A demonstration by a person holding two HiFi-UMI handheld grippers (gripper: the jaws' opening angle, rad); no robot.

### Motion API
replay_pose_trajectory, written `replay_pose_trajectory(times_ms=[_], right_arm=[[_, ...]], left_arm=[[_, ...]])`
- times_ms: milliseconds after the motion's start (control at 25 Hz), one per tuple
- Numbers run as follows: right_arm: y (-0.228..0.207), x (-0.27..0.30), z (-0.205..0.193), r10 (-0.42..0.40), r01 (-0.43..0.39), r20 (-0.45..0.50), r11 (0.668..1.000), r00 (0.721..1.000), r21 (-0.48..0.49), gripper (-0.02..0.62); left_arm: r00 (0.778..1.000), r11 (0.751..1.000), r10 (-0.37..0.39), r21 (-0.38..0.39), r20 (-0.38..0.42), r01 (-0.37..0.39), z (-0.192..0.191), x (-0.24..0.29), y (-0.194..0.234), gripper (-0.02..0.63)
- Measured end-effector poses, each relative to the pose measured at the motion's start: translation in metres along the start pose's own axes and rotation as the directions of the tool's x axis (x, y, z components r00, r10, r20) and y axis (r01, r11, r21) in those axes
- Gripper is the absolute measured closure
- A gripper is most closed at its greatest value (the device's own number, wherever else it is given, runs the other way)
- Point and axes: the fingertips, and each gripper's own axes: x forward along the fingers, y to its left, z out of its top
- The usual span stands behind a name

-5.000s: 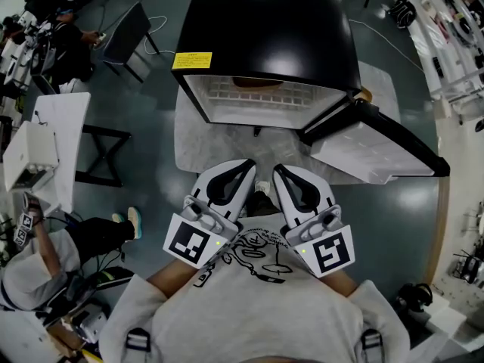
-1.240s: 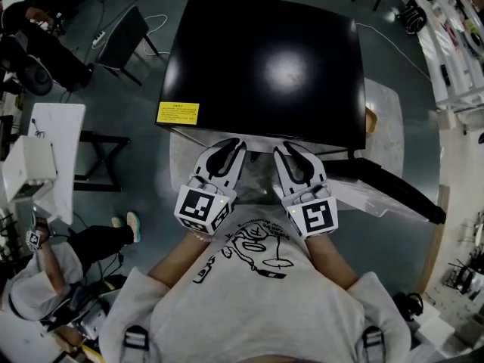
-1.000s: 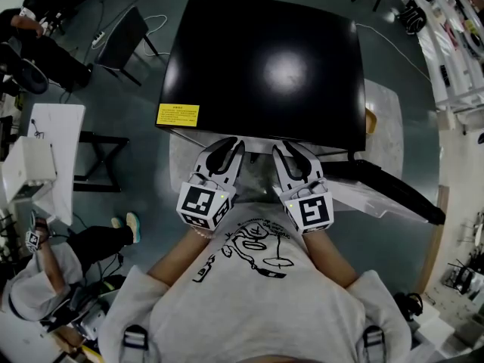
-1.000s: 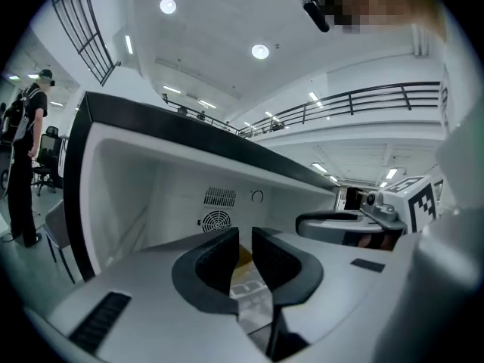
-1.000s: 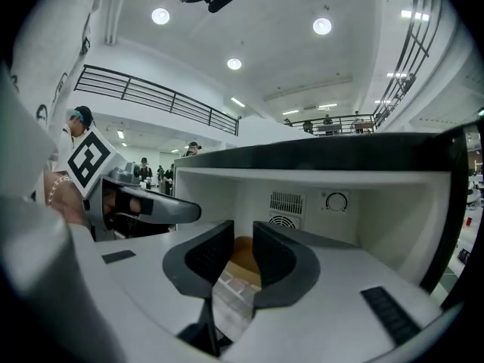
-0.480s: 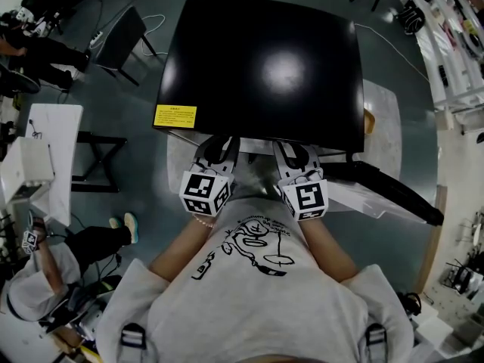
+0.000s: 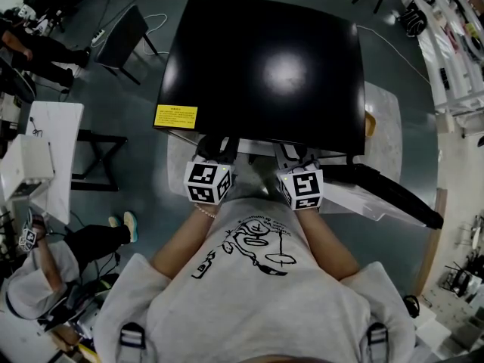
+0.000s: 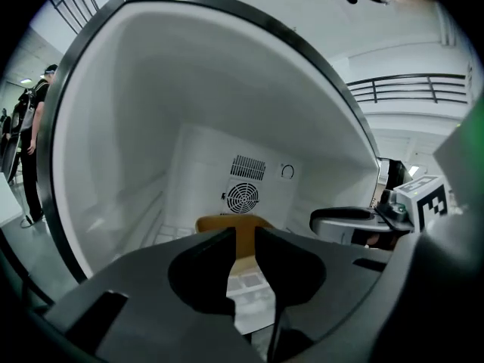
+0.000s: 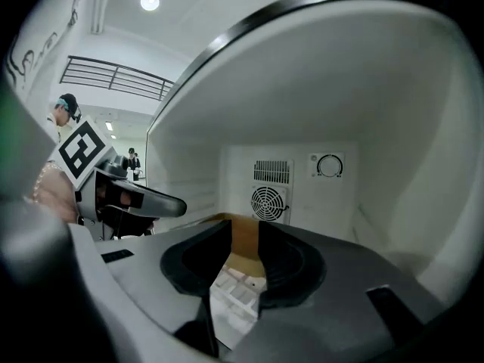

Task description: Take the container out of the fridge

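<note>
Brown container (image 8: 243,227) beyond fingers (image 8: 200,267), just opening.

Grey T-shirt (image 7: 249,301) (black line drawing (image 7: 253,248)), beaded bracelet (image 7: 203,212) on left wrist.

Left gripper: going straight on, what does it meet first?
Probably the brown container in the fridge, dead ahead. The left gripper has just been opening its jaws, nothing between them. Depth unclear.
</note>
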Motion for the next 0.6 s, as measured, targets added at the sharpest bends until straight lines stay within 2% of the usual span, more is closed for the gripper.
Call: replay_pose_trajectory(times_ms=[600], right_arm=[[-0.022,0.029,-0.021,-0.046,0.048,-0.043,0.998,0.998,0.037,0.446]], left_arm=[[0.997,0.997,0.051,-0.053,-0.056,-0.054,-0.020,0.031,0.026,0.451]])
